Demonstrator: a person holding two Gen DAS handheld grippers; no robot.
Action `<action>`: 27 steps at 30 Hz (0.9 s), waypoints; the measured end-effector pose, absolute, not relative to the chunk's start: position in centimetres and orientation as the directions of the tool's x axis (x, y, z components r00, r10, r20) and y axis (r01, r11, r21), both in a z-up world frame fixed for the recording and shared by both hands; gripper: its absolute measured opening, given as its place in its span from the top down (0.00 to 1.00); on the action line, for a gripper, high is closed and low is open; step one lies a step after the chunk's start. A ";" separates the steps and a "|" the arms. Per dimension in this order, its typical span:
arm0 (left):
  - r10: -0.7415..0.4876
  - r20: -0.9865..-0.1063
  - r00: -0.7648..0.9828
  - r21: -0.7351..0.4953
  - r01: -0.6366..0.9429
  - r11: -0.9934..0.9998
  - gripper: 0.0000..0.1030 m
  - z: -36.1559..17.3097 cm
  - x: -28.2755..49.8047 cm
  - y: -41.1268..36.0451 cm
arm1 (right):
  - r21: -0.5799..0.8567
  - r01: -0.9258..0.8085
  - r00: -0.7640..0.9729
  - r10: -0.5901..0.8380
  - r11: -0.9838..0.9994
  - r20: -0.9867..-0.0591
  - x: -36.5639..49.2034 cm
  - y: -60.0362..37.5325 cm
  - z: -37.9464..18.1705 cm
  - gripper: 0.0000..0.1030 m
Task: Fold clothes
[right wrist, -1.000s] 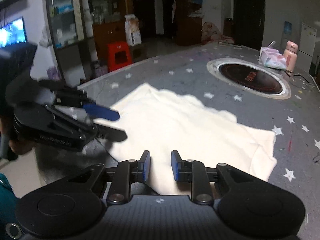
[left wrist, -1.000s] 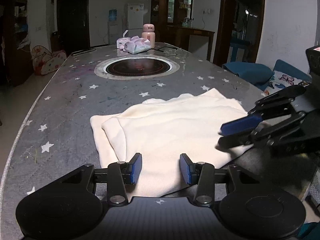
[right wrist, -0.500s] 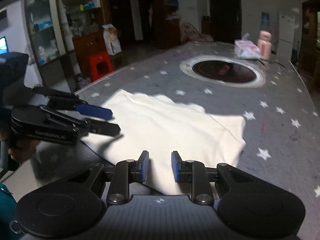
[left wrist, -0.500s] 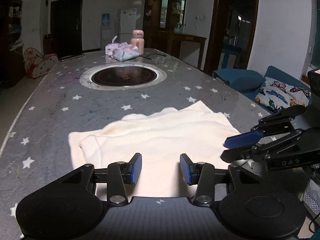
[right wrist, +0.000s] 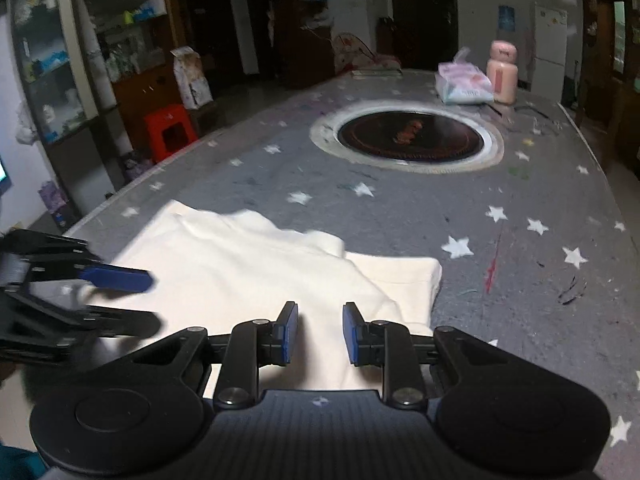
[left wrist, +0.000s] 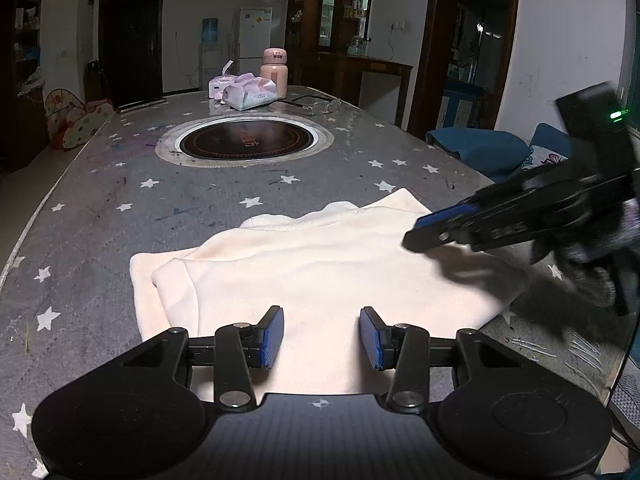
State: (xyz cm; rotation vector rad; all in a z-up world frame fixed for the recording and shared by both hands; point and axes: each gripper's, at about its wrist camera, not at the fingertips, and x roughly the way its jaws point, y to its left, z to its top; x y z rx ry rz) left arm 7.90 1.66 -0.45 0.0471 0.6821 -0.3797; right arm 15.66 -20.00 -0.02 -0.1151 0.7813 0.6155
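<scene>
1. Your left gripper (left wrist: 321, 338) hangs over the near edge of the cream garment (left wrist: 320, 264). Its two blue pads stand well apart, nothing is between them, and they do not press on the cloth, so it is released.
2. Your right gripper (right wrist: 319, 334) is also over the near part of the garment (right wrist: 248, 264). Its pads stand closer together than those of the left one, but a gap shows between them and nothing is pinched there, so it is released too.
3. The garment lies flat on the grey table (left wrist: 100, 208) with white stars, at the near end. It is already folded at least one time: in the left wrist view a second layer shows along its left edge, and in the right wrist view the same layers show at the right end.
4. In the left wrist view your right gripper (left wrist: 430, 230) comes in from the right, above the right part of the garment. If it touches the cloth, I cannot tell.
5. In the right wrist view your left gripper (right wrist: 136, 300) comes in from the left, over the left part of the garment.
6. Further away, in the middle of the table, a round black cooktop (left wrist: 244, 145) is set in the surface.
7. At the far end stand a pink bottle (left wrist: 274, 72) and, just beside it, a pack of tissues (left wrist: 248, 92).
</scene>
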 end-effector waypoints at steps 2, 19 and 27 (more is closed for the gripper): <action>-0.328 -0.626 0.707 -0.088 0.354 0.931 0.56 -0.4 8.0 1.7 | 0.133 -0.551 0.548 0.478 0.824 -0.686 16.0 -20.1 -0.4 0.78; -0.210 -0.639 0.740 -0.102 0.188 0.977 0.27 0.8 8.0 4.6 | 0.131 -0.553 0.626 0.515 0.822 -0.586 10.9 -20.4 2.1 0.19; -0.162 -0.617 0.770 -0.082 0.142 0.986 0.06 1.3 7.4 5.3 | 0.141 -0.566 0.641 0.541 0.812 -0.545 8.6 -19.5 2.6 0.00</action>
